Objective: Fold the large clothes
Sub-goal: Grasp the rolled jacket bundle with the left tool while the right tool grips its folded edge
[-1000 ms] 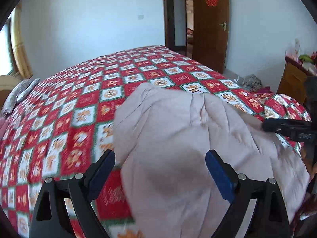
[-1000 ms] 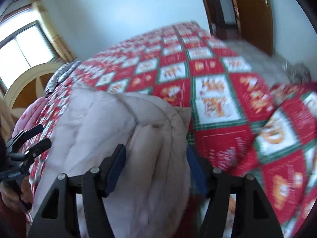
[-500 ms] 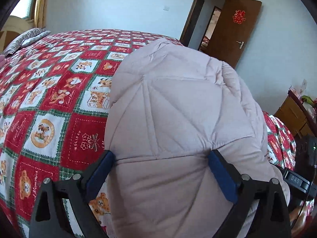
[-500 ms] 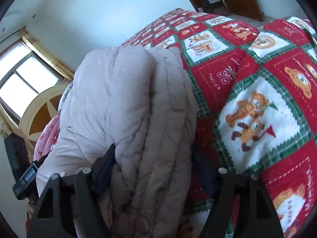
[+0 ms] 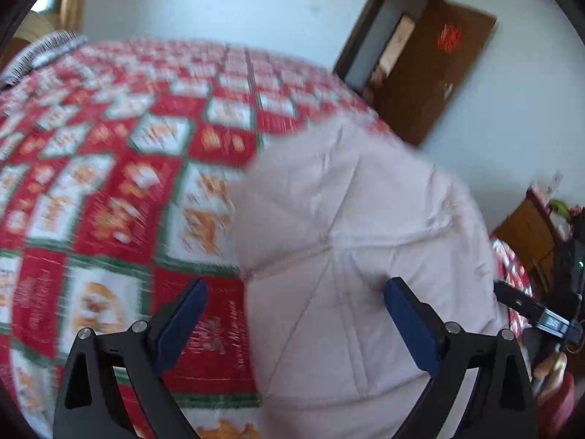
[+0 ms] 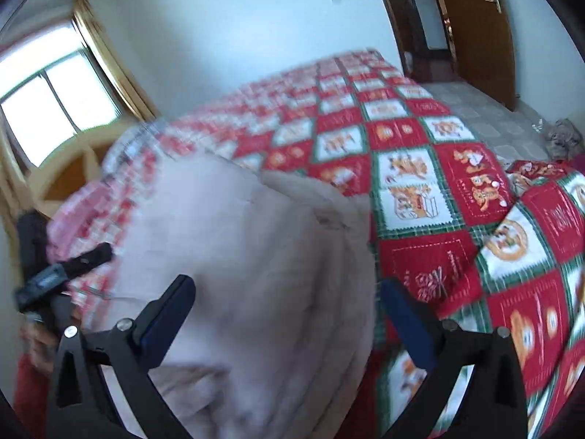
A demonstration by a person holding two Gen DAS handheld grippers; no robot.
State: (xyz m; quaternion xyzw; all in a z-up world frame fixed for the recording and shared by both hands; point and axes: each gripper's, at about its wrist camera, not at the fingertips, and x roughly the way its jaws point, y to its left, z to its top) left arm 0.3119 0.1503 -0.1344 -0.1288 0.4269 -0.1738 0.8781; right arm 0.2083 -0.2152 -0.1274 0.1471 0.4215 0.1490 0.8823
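Since the earlier frames my right gripper (image 6: 285, 314) has just been opening; its jaws now stand wide apart around the folded coat's (image 6: 248, 256) right edge, with no pad pressing on it that I can see. My left gripper (image 5: 294, 314) has slid left: its jaws are apart too, the right pad over the coat (image 5: 351, 241), the left over bare bedspread (image 5: 109, 168). Both views are blurred. I see the coat lying folded on the near part of the bed, between the two grippers.
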